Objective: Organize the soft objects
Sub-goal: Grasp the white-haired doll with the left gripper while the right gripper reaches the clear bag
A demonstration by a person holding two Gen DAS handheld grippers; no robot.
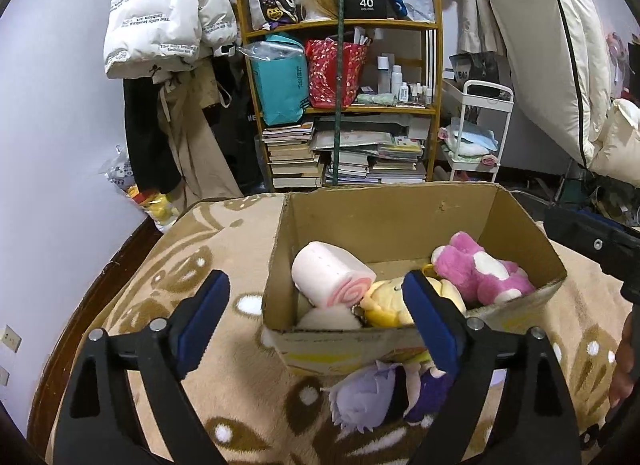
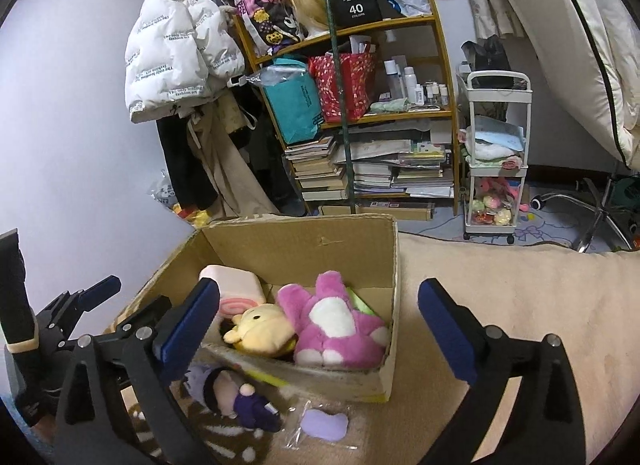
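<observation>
Cardboard box (image 1: 400,221) sits on a beige patterned blanket (image 1: 224,397). Inside: pink-and-white swirl roll plush (image 1: 326,277) at the left, yellow bear plush (image 1: 386,305) at the middle front, pink-and-white plush animal (image 1: 480,269) at the right. In the right wrist view, yellow bear and pink plush touch.

Outside, against the box's near wall: a doll with lavender hair and a dark purple outfit (image 2: 236,397) lies on the blanket. Just right of it, a flat lavender item in a clear packet (image 2: 324,423).

Left gripper (image 1: 316,325): blue-padded fingers spread wide, holding nothing; the right pad overlaps the box's front edge above the doll. Right gripper (image 2: 320,337): also spread wide, empty, fingers straddling the box's near right corner.

Beyond the bed: wooden shelf unit (image 1: 340,105) with stacked books, gift bags and bottles; white puffer jacket (image 1: 160,13) hanging at the left; white trolley cart (image 2: 496,153) at the right.
</observation>
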